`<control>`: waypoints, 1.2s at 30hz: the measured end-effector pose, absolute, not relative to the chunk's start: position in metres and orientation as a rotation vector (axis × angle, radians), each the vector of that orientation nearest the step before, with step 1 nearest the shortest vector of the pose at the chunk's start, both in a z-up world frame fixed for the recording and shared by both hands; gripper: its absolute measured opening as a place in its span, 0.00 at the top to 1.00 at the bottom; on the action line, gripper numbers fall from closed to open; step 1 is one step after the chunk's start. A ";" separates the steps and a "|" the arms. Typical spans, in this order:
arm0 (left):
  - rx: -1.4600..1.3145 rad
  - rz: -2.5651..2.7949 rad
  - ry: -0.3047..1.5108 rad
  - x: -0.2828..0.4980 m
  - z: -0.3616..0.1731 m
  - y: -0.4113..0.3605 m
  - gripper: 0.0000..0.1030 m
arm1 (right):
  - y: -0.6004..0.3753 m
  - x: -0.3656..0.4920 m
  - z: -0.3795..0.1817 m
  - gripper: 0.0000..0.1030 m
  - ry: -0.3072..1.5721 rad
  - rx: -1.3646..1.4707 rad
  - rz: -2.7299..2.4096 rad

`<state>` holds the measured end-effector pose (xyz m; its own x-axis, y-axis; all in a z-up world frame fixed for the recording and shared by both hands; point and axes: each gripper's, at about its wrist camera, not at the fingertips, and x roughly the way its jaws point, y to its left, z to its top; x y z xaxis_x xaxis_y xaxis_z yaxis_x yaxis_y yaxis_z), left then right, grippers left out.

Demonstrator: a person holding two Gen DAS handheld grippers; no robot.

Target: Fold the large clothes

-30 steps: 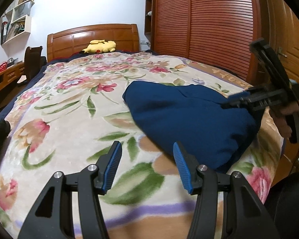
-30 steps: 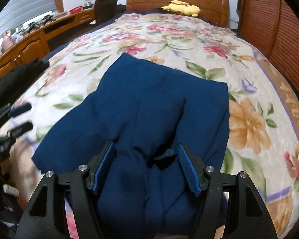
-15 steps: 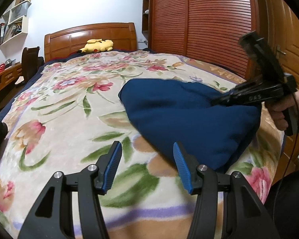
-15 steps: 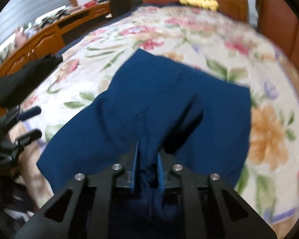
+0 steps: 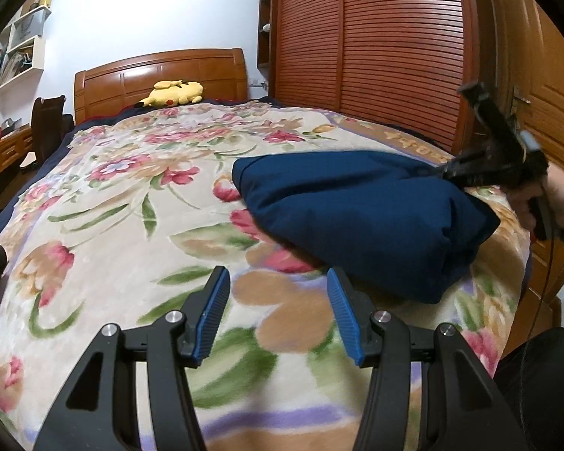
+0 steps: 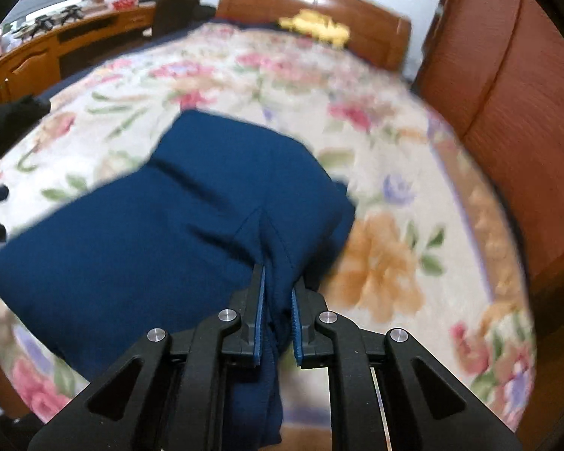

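Garment pinched between right jaws

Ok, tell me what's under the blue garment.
The blue garment lies on the floral blanket, which shows all around it. The right gripper pinches a fold at its near edge. Whatever lies beneath the cloth itself is covered.

A home bedroom. Ahead of the left claw lies a wide bed under a floral blanket, ending at a wooden headboard with a yellow plush toy against it. To the claw's right stands a slatted wooden wardrobe; up to its left, white wall shelves hold books, with a desk below.
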<state>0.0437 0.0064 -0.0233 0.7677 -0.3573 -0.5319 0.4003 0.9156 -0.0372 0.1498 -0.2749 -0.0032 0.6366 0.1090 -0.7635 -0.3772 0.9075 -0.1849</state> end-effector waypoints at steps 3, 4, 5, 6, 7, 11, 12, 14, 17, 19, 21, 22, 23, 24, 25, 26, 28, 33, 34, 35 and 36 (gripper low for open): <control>0.089 -0.409 0.552 0.043 -0.021 0.004 0.49 | -0.277 0.145 -0.014 0.84 0.837 -0.307 0.309; 0.089 -0.408 0.551 0.043 -0.020 0.004 0.49 | -0.277 0.141 -0.011 0.76 0.824 -0.292 0.303; 0.085 -0.409 0.548 0.044 -0.018 0.003 0.49 | -0.278 0.138 -0.009 0.73 0.814 -0.283 0.295; 0.079 -0.412 0.547 0.046 -0.016 0.003 0.49 | -0.278 0.135 -0.006 0.63 0.804 -0.272 0.288; 0.074 -0.414 0.546 0.047 -0.014 0.002 0.49 | -0.278 0.130 -0.002 0.52 0.787 -0.267 0.277; 0.058 -0.438 0.537 0.061 -0.002 -0.009 0.49 | -0.279 0.107 0.014 0.45 0.700 -0.240 0.251; 0.052 -0.451 0.541 0.067 0.002 -0.014 0.49 | -0.278 0.102 0.016 0.44 0.684 -0.233 0.256; 0.052 -0.481 0.571 0.077 0.004 -0.025 0.49 | -0.280 0.090 0.018 0.44 0.662 -0.198 0.275; 0.079 -0.495 0.595 0.085 0.001 -0.041 0.49 | -0.281 0.077 0.011 0.44 0.664 -0.158 0.300; 0.114 -0.503 0.628 0.086 -0.006 -0.050 0.49 | -0.279 0.071 0.001 0.44 0.675 -0.172 0.292; 0.127 -0.507 0.646 0.081 -0.014 -0.053 0.49 | -0.280 0.069 -0.012 0.44 0.693 -0.189 0.265; 0.128 -0.512 0.661 0.080 -0.018 -0.053 0.49 | -0.282 0.069 -0.018 0.44 0.701 -0.185 0.257; 0.125 -0.516 0.679 0.079 -0.023 -0.053 0.49 | -0.285 0.070 -0.025 0.43 0.714 -0.173 0.258; 0.127 -0.512 0.695 0.077 -0.028 -0.054 0.49 | -0.286 0.071 -0.031 0.40 0.734 -0.161 0.262; 0.137 -0.502 0.707 0.075 -0.032 -0.055 0.49 | -0.290 0.075 -0.038 0.37 0.757 -0.139 0.268; 0.139 -0.498 0.707 0.073 -0.034 -0.054 0.49 | -0.291 0.076 -0.042 0.35 0.757 -0.130 0.272; 0.127 -0.493 0.709 0.072 -0.037 -0.053 0.49 | -0.292 0.075 -0.047 0.31 0.751 -0.131 0.276; 0.121 -0.485 0.706 0.072 -0.037 -0.054 0.49 | -0.292 0.074 -0.050 0.31 0.729 -0.131 0.288; 0.126 -0.483 0.704 0.071 -0.036 -0.055 0.49 | -0.293 0.073 -0.050 0.31 0.722 -0.128 0.290; 0.131 -0.480 0.702 0.071 -0.035 -0.056 0.49 | -0.294 0.073 -0.051 0.31 0.720 -0.125 0.291; 0.133 -0.478 0.702 0.071 -0.035 -0.056 0.49 | -0.294 0.072 -0.051 0.30 0.717 -0.120 0.292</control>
